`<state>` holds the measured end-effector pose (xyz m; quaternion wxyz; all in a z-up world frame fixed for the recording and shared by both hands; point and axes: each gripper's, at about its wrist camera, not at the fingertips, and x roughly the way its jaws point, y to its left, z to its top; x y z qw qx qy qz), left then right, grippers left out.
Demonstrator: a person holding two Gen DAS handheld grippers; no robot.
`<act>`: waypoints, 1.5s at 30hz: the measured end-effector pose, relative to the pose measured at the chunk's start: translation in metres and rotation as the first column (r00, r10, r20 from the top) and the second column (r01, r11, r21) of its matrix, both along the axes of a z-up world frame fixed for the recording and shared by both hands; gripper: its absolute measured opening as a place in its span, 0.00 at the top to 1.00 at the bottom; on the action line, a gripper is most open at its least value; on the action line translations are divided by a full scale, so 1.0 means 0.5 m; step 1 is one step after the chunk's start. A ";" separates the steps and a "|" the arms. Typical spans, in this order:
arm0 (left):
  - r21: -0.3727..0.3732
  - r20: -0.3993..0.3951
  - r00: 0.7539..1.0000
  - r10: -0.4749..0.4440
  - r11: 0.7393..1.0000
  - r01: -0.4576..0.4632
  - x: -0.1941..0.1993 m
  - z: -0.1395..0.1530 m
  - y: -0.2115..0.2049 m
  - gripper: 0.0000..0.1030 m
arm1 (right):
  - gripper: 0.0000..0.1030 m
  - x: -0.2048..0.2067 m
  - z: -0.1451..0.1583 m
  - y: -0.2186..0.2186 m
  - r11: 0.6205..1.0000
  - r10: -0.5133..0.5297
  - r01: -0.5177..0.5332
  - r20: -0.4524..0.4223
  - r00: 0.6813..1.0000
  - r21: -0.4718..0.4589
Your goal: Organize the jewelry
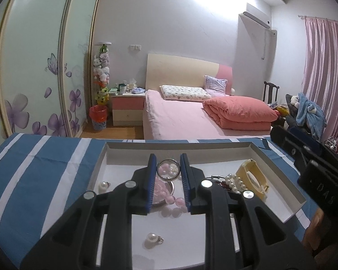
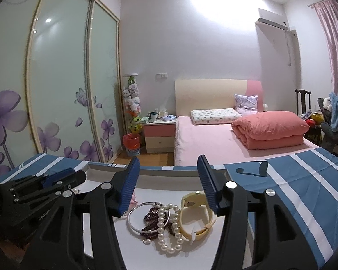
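Left wrist: left gripper point(image 1: 168, 175) pinching round locket point(image 1: 168, 169) over tray point(image 1: 300, 199).

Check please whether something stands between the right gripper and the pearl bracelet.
Nothing visible does: the open right gripper hangs above the pearl bracelet with only air between. The pearls lie across a dark bead bracelet and a silver bangle, beside a cream watch.

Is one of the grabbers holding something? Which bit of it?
The left gripper pinches a round silver-rimmed glass locket by its opposite side edges, upright above the white tray. The right gripper is open and holds nothing.
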<state>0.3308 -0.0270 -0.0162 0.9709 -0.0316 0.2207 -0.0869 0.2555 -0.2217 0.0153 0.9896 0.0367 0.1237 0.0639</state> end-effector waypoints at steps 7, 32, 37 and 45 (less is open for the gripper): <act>-0.023 -0.019 0.999 -0.027 0.999 0.027 0.011 -0.005 0.001 0.79 | 0.46 0.007 -0.008 -0.011 1.000 -0.020 0.020 -0.013 1.000 0.013; -0.008 -0.013 1.000 -0.001 1.000 0.001 0.014 -0.008 0.006 0.42 | 0.44 0.010 -0.024 -0.012 1.000 -0.029 0.030 -0.035 0.999 0.011; -0.005 -0.012 1.000 0.000 1.000 0.000 0.010 -0.008 0.004 0.38 | 0.42 0.013 -0.025 -0.016 0.999 -0.033 0.033 -0.046 0.998 0.015; -0.004 -0.017 1.000 0.013 1.000 -0.013 0.007 -0.006 0.004 0.30 | 0.40 0.015 -0.026 -0.017 0.999 -0.036 0.036 -0.050 0.998 0.014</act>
